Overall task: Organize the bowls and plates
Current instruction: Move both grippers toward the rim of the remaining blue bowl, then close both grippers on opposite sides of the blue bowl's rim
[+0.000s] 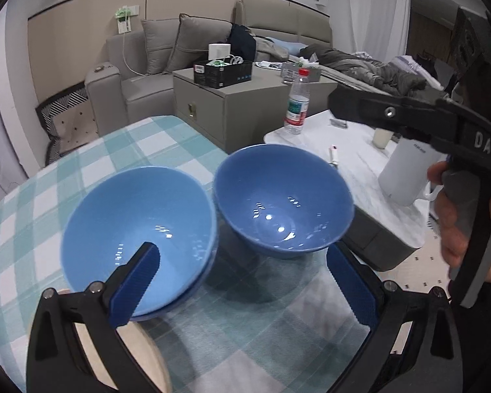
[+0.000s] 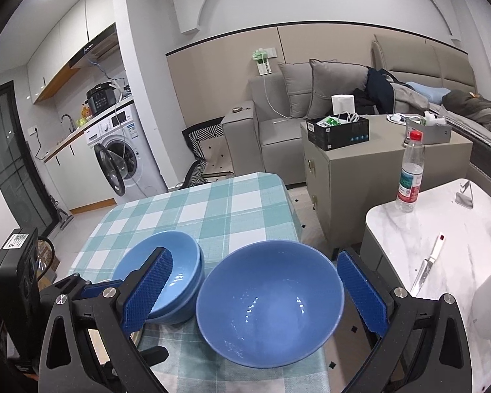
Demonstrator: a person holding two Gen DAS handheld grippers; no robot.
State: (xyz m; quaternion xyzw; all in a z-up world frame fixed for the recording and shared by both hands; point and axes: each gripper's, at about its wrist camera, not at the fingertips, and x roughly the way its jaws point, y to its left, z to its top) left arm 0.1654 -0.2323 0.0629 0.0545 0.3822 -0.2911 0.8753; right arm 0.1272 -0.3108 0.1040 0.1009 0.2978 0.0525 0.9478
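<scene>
Blue single bowl (image 2: 270, 301) sits between the right gripper's (image 2: 255, 294) wide-spread, empty fingers (image 2: 360, 290).

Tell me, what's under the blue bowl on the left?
Under the left blue bowl sits at least one more blue bowl, nested beneath it; only its rim shows. They stand on the checked tablecloth. Whatever lies beneath the stack is covered.

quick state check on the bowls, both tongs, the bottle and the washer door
single blue bowl: upright, empty, on the checked cloth
stacked blue bowls: nested, upright, top one empty
left tongs: open, holding nothing
right tongs: open, bracketing the single bowl
water bottle: upright, red cap on
washing machine door: swung open
</scene>
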